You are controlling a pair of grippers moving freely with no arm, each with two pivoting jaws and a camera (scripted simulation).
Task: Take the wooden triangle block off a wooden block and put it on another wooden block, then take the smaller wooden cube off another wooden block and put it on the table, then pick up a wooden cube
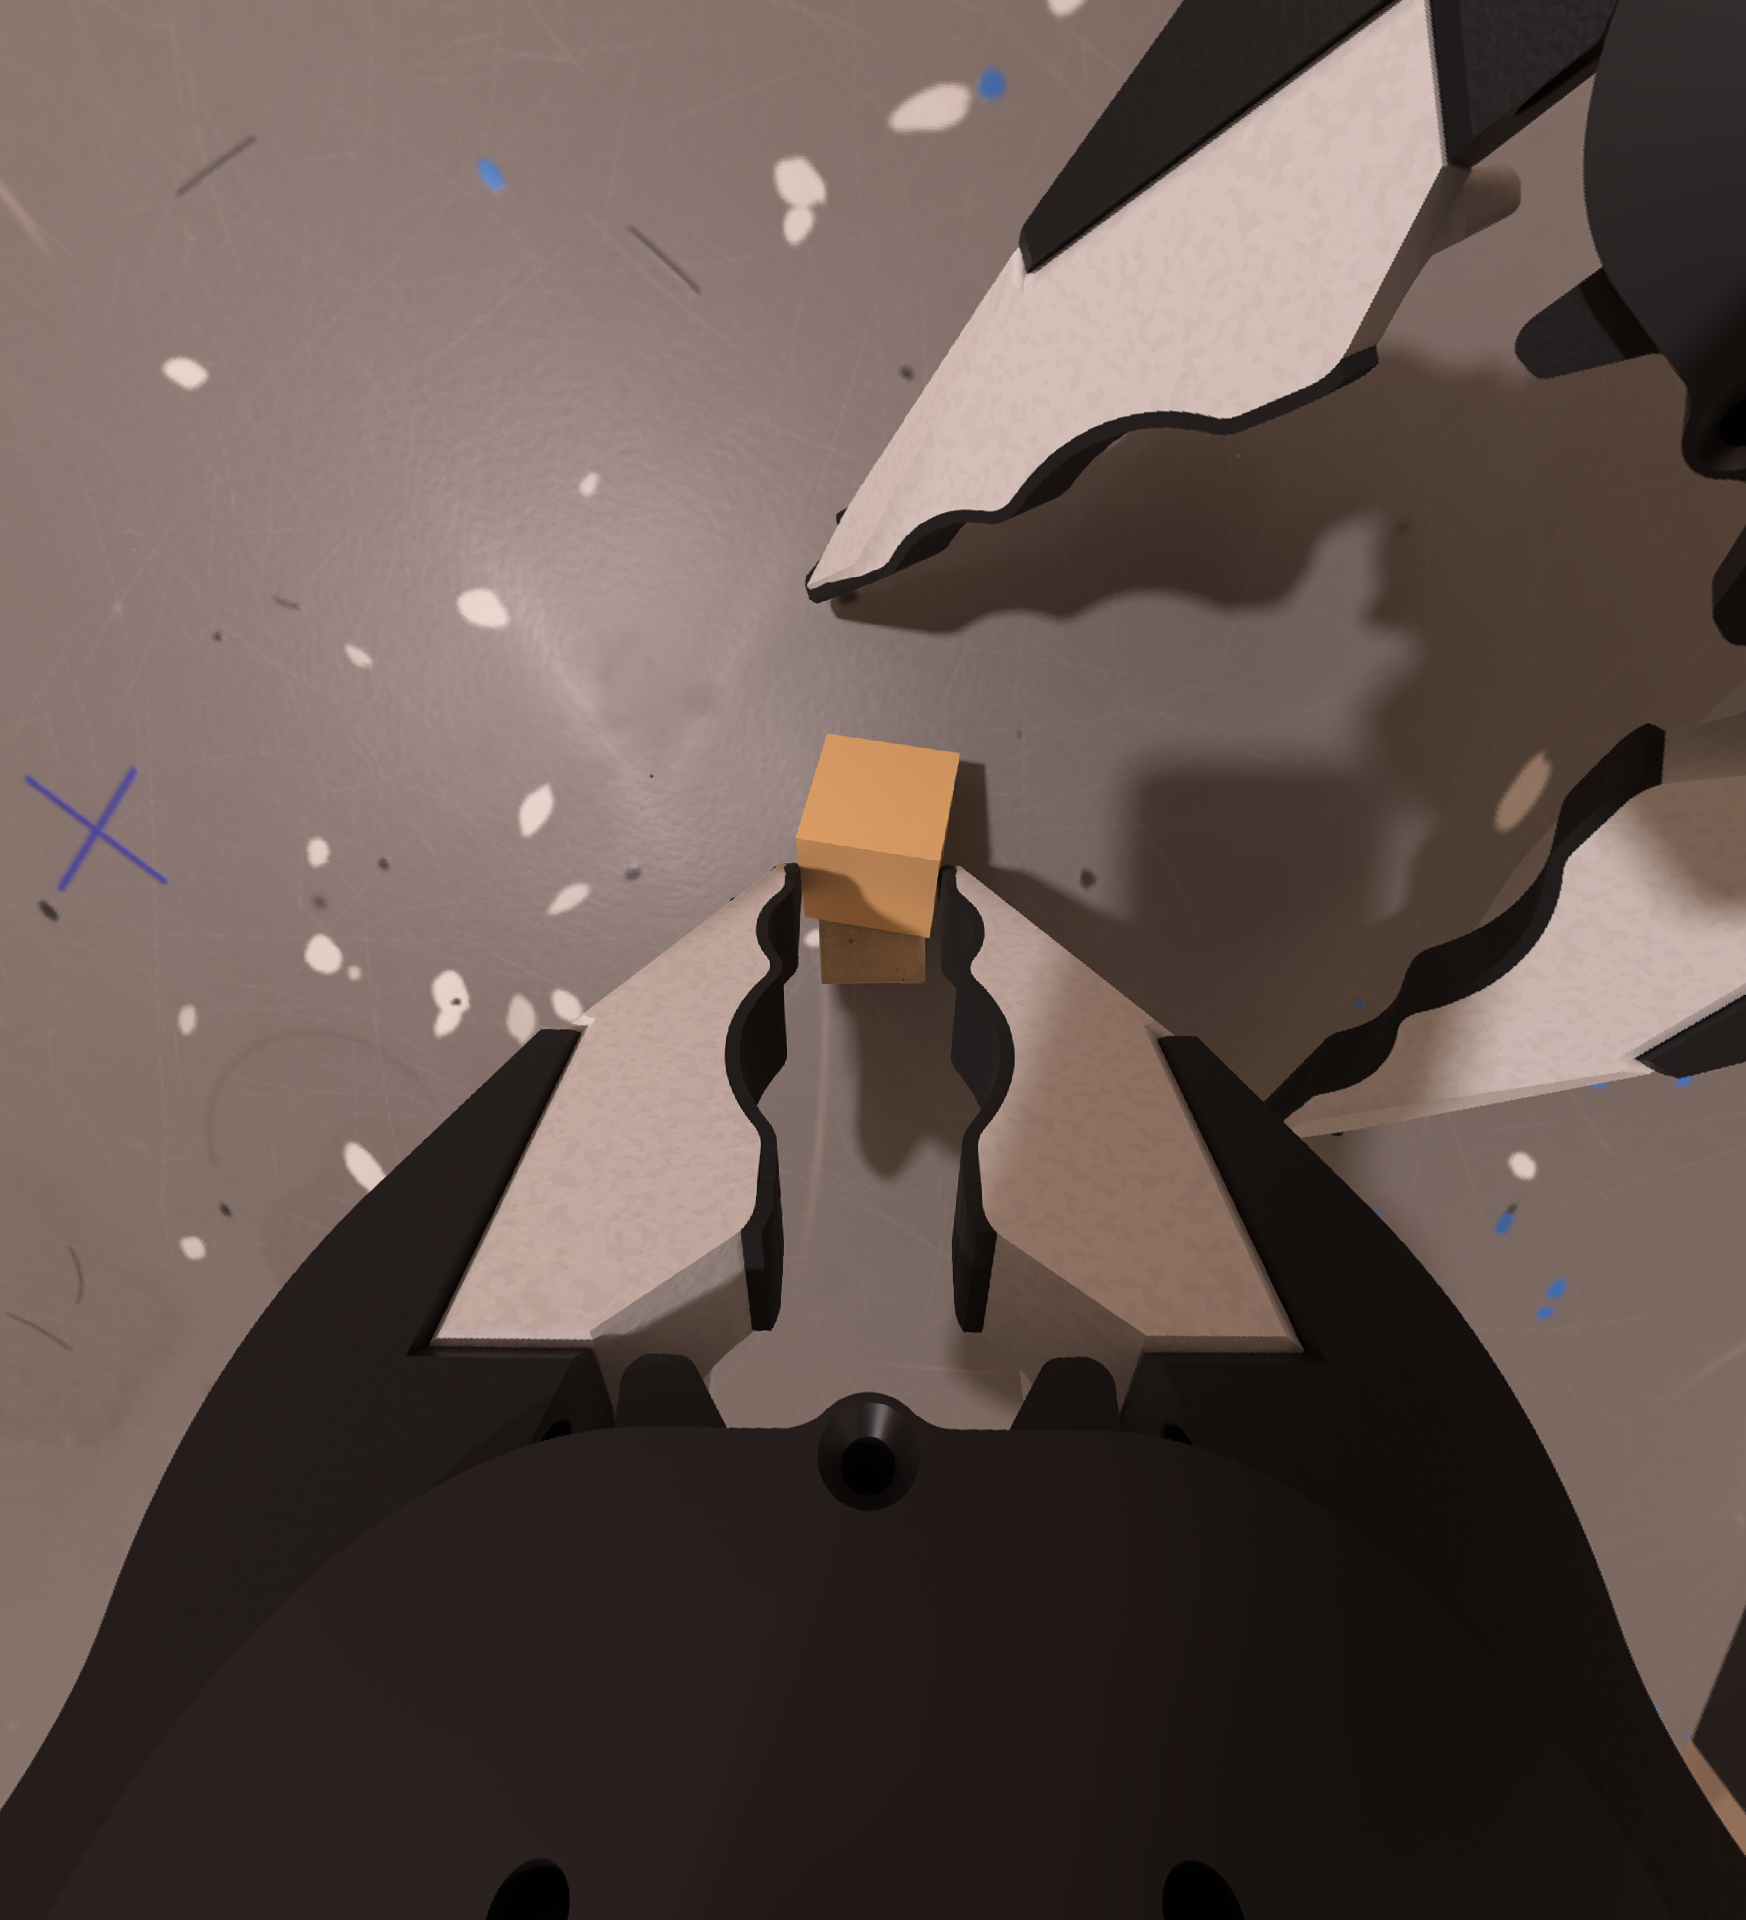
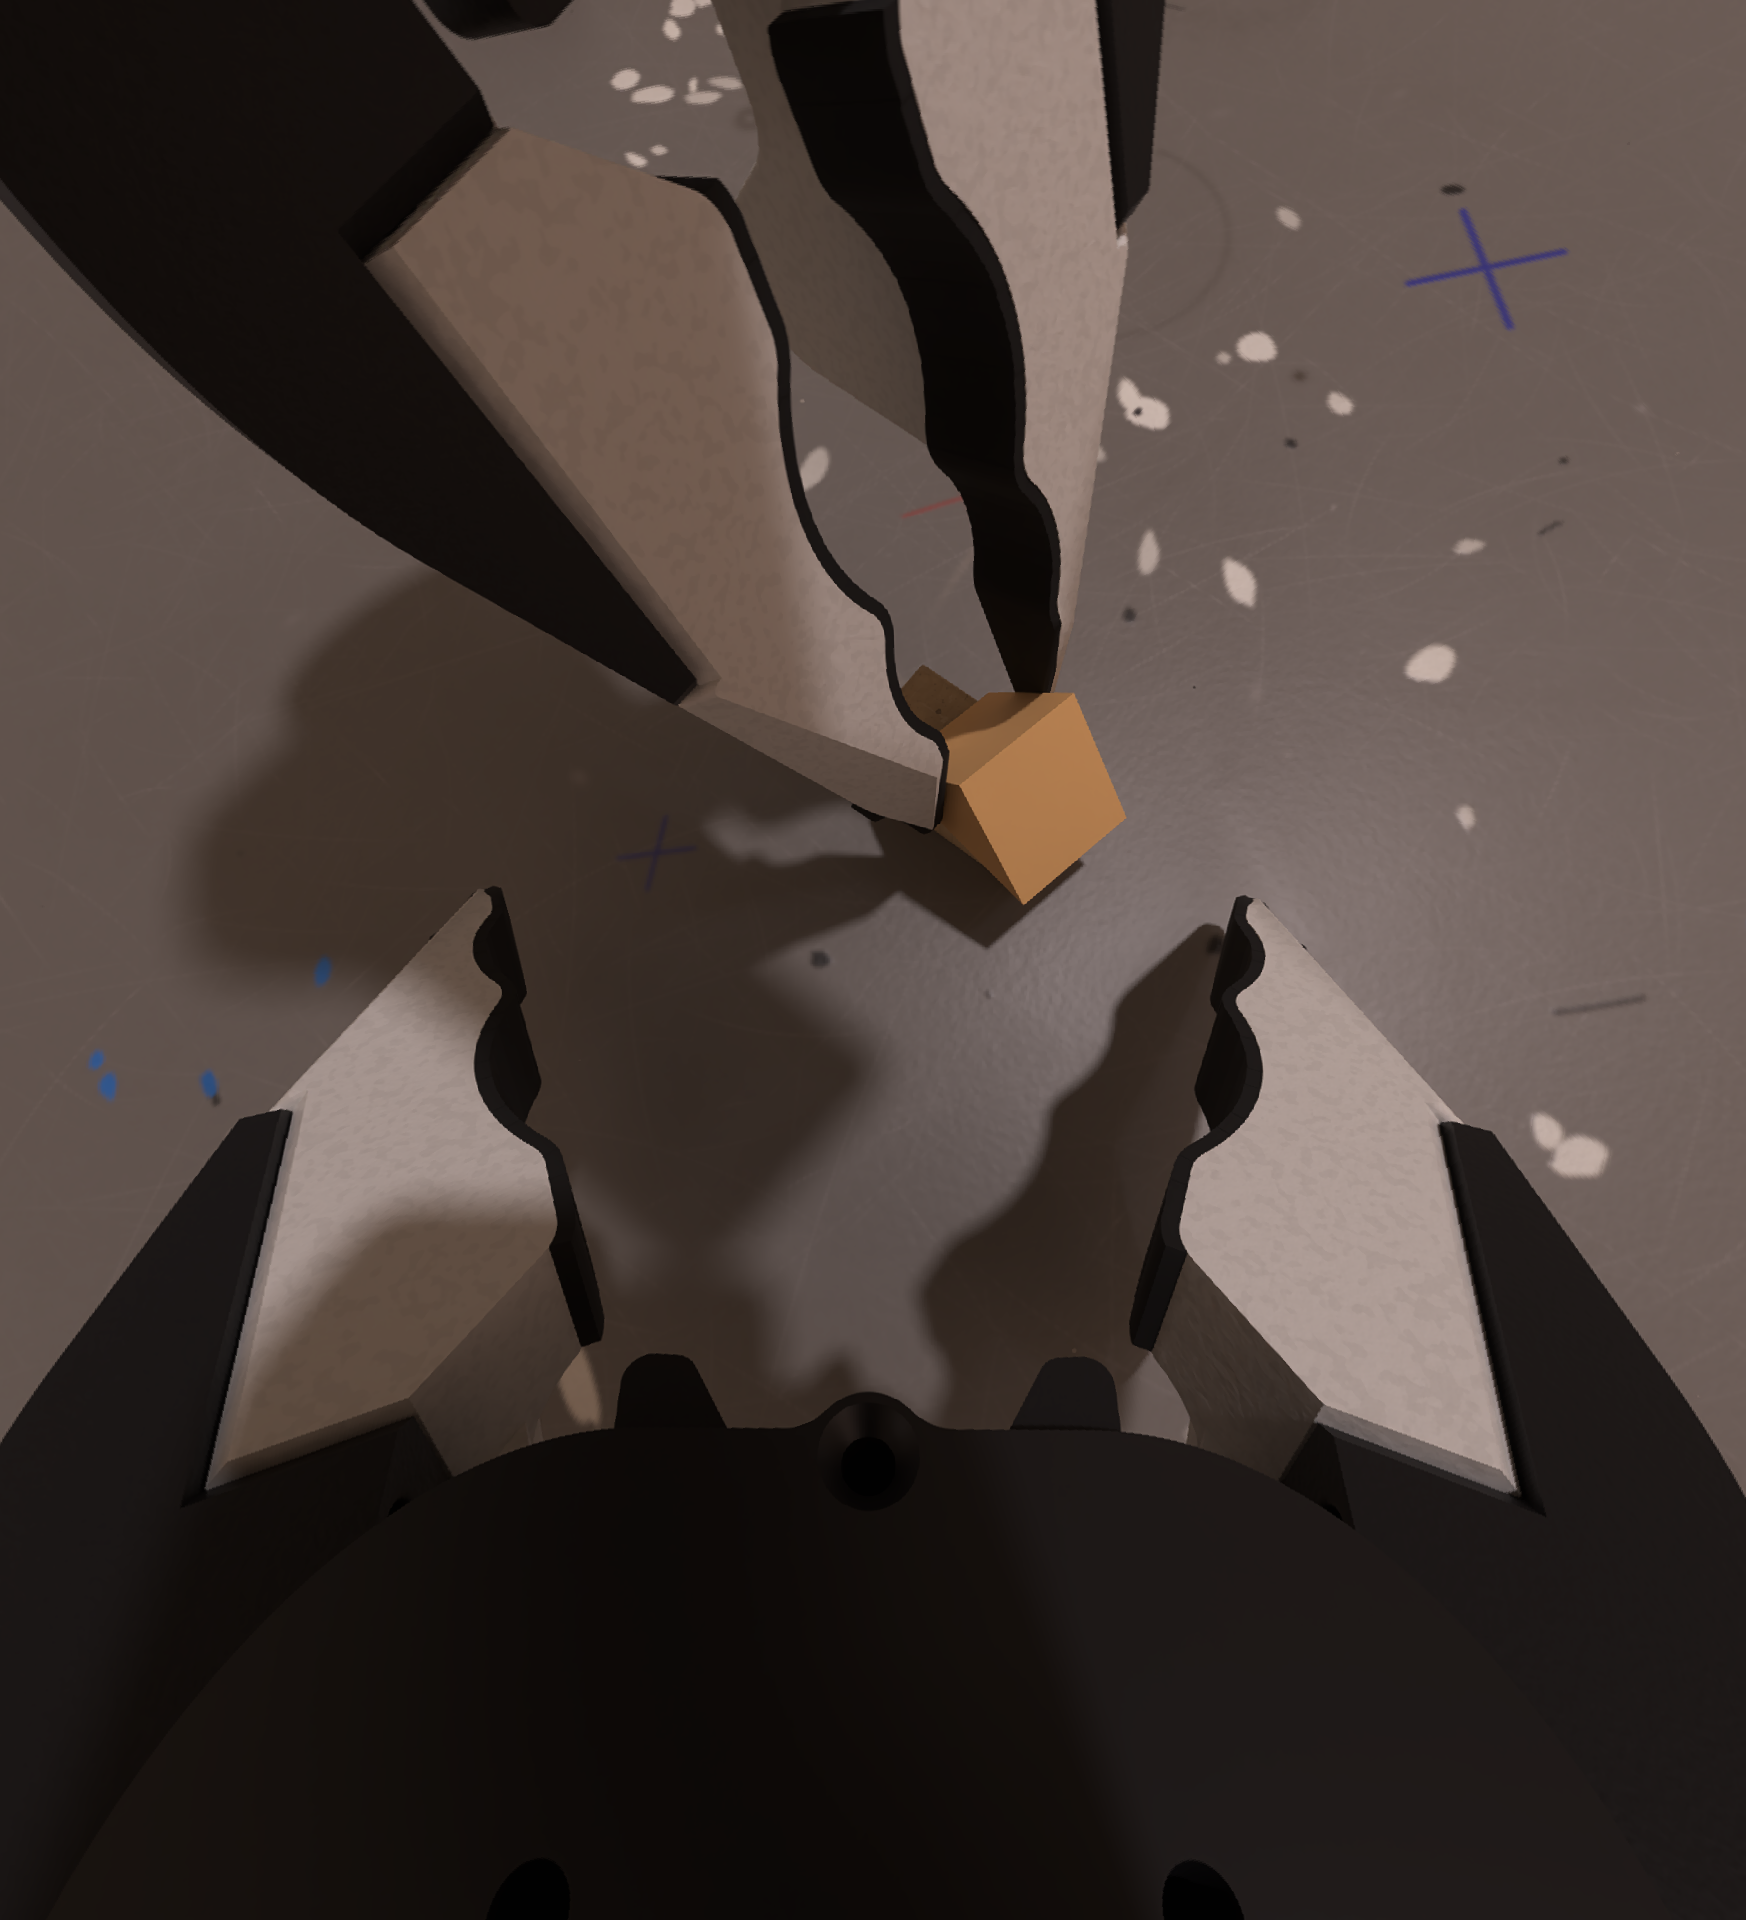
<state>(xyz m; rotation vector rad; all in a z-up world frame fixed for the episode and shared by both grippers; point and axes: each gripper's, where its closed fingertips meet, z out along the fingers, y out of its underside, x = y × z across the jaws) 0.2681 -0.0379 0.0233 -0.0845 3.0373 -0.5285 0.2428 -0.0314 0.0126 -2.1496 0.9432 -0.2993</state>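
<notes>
An orange wooden cube (image 1: pixel 879 821) sits near the middle of the left wrist view, on top of a paler, smaller-looking wooden block (image 1: pixel 871 954) whose front face shows just beneath it. The left gripper (image 1: pixel 869 883) points down at this stack from the lower centre of the frame, its two fingertips (image 1: pixel 784 894) set narrowly on either side of the cube's lower part, touching or nearly touching its sides; whether they actually press it cannot be told. In the right wrist view the same cube (image 2: pixel 1030 795) lies just above centre, with the left gripper (image 2: pixel 988 743) reaching down from the upper left to flank it. The right gripper (image 2: pixel 869 909) hovers below the cube, spread wide and holding nothing. Beneath everything is a grey-brown table (image 1: pixel 329 520) flecked with white and blue spots, with a blue cross (image 1: pixel 96 828) at mid left.
</notes>
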